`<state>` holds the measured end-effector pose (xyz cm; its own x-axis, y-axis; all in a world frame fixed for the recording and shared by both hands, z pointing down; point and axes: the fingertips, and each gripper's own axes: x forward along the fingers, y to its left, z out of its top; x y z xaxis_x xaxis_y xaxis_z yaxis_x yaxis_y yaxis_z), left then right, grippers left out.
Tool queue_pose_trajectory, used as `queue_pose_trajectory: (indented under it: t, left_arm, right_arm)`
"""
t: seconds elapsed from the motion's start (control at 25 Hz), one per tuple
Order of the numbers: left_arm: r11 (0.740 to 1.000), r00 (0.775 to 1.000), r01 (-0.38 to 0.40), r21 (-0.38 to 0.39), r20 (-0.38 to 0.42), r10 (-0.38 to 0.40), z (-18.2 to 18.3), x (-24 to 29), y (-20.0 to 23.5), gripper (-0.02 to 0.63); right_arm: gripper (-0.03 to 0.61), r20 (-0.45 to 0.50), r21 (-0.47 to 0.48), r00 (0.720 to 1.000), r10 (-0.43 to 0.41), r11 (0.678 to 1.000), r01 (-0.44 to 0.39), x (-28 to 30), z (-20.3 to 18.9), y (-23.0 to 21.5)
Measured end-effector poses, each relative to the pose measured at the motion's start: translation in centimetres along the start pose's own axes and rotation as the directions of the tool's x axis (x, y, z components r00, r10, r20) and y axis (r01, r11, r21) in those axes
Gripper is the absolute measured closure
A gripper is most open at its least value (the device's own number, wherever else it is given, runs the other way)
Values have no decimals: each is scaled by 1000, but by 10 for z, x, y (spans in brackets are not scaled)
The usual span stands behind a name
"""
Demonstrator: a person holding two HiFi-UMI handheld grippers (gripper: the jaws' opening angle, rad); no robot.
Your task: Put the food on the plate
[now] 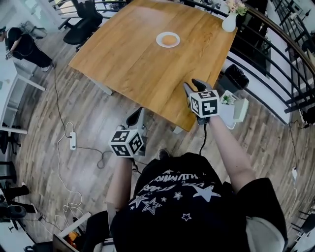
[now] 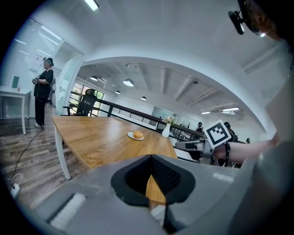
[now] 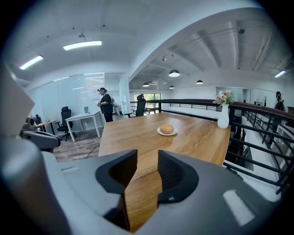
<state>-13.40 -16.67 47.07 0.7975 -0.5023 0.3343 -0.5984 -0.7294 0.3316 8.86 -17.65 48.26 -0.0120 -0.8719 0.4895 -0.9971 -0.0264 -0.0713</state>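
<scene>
Bun (image 1: 168, 39) on a white plate (image 1: 158, 42), far across the wooden table (image 1: 123, 59), with a white vase (image 1: 229, 22) at the far right corner. Head view alone shows both grippers by the table's near edge, well apart from the plate. Left gripper view: left gripper (image 2: 150, 158) jaw tips together, nothing held; marker cube (image 2: 217, 133) of the other gripper at right. Right gripper view: right gripper (image 3: 147, 158) jaws narrowly apart, only bare tabletop between them.

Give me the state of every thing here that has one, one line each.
bun, resting on the plate, untouched.
plate, flat on the table, holding the bun.
vase, upright at the table's corner, flowers in it.
left gripper, jaws together at the tips, empty.
right gripper, jaws apart, nothing between them.
</scene>
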Motion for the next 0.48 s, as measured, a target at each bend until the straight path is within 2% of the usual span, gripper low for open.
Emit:
queue_pose_trajectory:
  t: [0.16, 0.36, 0.48]
  left_arm:
    - [1000, 1000, -17, -2, 4, 17, -4, -5, -18, 614]
    - [1000, 1000, 3, 15, 13, -4, -20, -6, -71, 614]
    - [1000, 1000, -5, 8, 10, 5, -33, -12, -96, 614]
  right_arm:
    - [474, 19, 29, 1000, 19, 999, -20, -20, -6, 0]
    - [555, 36, 39, 999, 35, 999, -36, -61, -26, -9]
    - [575, 70, 23, 996, 50, 998, -52, -89, -35, -11]
